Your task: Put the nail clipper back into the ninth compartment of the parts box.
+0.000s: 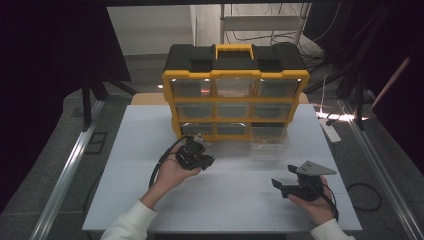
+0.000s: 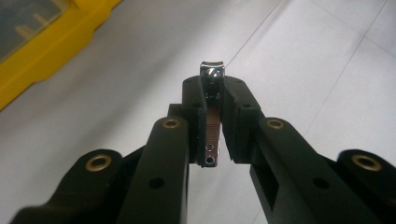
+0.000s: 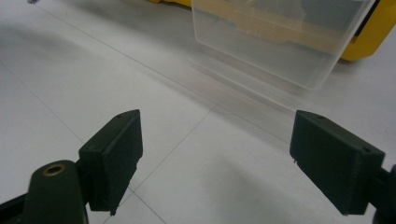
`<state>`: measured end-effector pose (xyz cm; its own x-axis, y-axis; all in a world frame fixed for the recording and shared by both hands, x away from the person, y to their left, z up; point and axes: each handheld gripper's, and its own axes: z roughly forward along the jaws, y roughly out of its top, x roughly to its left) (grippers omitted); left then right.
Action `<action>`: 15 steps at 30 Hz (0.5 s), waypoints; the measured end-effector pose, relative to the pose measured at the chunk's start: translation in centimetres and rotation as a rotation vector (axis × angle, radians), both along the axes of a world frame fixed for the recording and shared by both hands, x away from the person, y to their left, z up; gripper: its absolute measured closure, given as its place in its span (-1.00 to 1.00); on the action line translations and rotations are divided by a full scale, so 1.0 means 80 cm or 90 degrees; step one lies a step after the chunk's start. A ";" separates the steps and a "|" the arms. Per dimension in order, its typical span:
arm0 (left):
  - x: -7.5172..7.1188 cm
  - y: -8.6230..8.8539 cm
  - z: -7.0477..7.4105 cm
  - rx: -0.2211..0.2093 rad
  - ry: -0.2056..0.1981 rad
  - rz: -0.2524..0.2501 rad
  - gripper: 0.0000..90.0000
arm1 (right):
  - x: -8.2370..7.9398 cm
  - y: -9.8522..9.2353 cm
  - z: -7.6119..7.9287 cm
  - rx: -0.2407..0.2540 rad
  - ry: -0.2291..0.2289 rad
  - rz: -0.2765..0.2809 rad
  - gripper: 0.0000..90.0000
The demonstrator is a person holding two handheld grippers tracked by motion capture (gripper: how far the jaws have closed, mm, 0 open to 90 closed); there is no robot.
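A small metal nail clipper [image 2: 212,79] is pinched upright between the pads of my left gripper [image 2: 214,100], its chrome head poking out past the tips. In the high view that left gripper [image 1: 199,143] hovers just in front of the lowest row of a yellow and black drawer organizer [image 1: 235,85]. One clear plastic drawer [image 1: 270,137] at the bottom right is pulled out onto the table. My right gripper [image 1: 283,176] stands open near the front right, with nothing between its jaws. From the right gripper [image 3: 233,154] view, the clear drawer [image 3: 275,42] lies ahead.
The organizer stands at the back of a white tabletop [image 1: 225,200], and its yellow frame [image 2: 51,51] shows at the left gripper view's upper left. A white power strip [image 1: 331,131] lies off the table's right edge. Dark curtains and cables surround the table.
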<state>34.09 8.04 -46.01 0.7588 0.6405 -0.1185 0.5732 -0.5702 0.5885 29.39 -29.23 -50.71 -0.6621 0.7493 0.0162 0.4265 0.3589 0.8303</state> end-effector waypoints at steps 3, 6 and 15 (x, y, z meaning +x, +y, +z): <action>-0.001 0.003 0.004 -0.009 -0.006 0.000 0.77 | 0.000 0.000 0.000 0.000 -0.002 -0.002 -0.60; -0.003 0.005 0.008 -0.015 -0.014 0.000 0.77 | 0.000 0.000 0.000 -0.002 -0.002 -0.003 -0.60; -0.008 0.015 0.024 -0.038 -0.028 -0.003 0.77 | 0.000 -0.001 0.001 0.001 -0.001 -0.003 -0.60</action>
<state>33.48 9.21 -44.05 0.7667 0.6303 -0.1223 0.5437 -0.5360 0.6458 29.39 -29.29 -50.65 -0.6582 0.7526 0.0164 0.4274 0.3557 0.8312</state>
